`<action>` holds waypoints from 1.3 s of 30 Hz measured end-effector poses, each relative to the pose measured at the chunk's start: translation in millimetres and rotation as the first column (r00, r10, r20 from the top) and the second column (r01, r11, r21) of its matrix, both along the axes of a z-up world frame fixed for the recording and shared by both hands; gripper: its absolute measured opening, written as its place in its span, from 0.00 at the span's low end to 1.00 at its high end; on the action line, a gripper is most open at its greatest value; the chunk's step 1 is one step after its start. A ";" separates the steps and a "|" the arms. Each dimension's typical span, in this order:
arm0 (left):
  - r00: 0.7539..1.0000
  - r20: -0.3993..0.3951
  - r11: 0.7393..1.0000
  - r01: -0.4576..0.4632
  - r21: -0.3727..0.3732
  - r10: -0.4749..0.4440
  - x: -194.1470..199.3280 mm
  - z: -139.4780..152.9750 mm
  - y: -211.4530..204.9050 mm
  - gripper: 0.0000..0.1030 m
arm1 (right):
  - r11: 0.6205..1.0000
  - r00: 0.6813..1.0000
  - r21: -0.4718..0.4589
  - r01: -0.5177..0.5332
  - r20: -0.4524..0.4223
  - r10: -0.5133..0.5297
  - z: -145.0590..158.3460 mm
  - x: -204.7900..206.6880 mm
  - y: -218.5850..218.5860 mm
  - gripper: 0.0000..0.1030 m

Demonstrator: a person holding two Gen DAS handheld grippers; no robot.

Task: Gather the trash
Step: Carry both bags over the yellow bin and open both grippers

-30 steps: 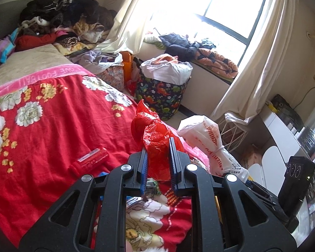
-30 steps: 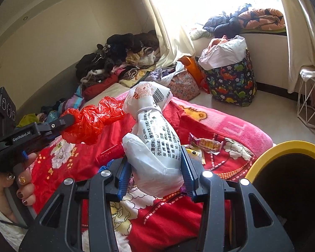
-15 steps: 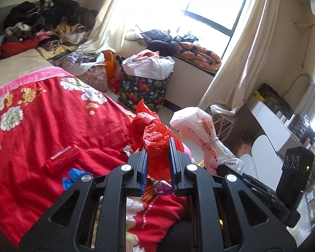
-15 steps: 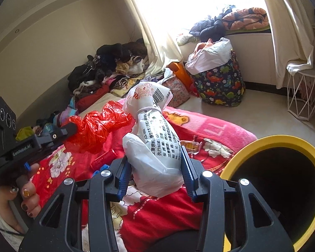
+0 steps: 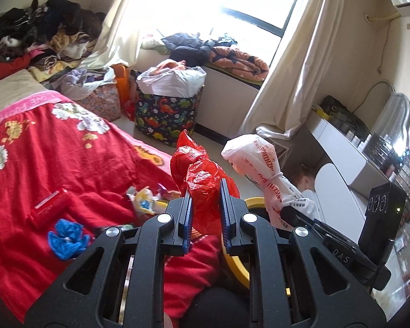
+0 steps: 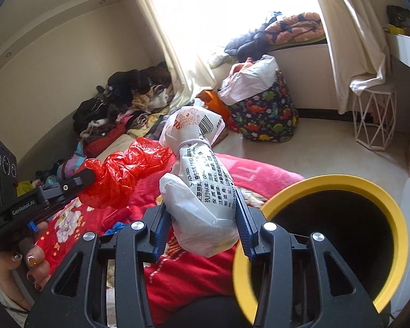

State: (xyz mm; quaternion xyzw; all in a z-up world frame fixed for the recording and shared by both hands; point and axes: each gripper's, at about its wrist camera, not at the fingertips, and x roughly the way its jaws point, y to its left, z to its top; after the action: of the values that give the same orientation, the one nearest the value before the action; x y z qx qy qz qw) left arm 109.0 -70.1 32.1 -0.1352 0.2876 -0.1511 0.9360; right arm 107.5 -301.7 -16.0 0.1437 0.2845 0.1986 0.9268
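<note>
Our left claw is clamped on a crumpled red bag, and our right claw is clamped on a tied white bag; we hold both above the edge of the red blanket. The yellow-rimmed bin sits just beside the right claw. Small wrappers and a blue scrap lie on the blanket

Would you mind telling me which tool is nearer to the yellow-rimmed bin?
Right. The right tool, shut on the white bag, sits right beside the yellow-rimmed bin; the left tool, holding the red bag, is farther off across the bed.
</note>
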 end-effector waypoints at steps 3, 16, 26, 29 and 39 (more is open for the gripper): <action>1.000 -0.001 1.000 0.026 0.006 -0.026 2.8 -1.0 -13.8 0.12 | 0.999 0.999 0.004 0.033 -0.002 -0.033 -0.5 -2.5 -12.4 0.40; 0.991 -0.012 0.991 0.130 0.029 -0.130 12.1 -4.2 -65.5 0.12 | 0.984 0.984 0.010 0.178 -0.016 -0.178 -10.6 -16.2 -72.0 0.40; 0.978 -0.047 0.978 0.205 0.042 -0.203 14.7 -17.6 -97.0 0.12 | 0.963 0.963 0.013 0.268 -0.043 -0.267 -21.0 -23.0 -109.1 0.40; 0.973 -0.057 0.973 0.227 0.046 -0.225 14.7 -21.9 -105.0 0.12 | 0.958 0.957 0.012 0.287 -0.056 -0.286 -25.9 -25.1 -117.8 0.40; 0.953 -0.097 0.954 0.293 0.064 -0.286 14.1 -38.1 -129.9 0.12 | 0.944 0.940 -0.004 0.329 -0.094 -0.328 -36.4 -28.8 -134.3 0.40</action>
State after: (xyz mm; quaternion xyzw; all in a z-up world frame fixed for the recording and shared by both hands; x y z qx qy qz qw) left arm 123.1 -199.9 -5.9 -0.0617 0.3504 -0.2693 0.8949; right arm 78.6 -435.9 -52.4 0.2036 0.2984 0.0361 0.9318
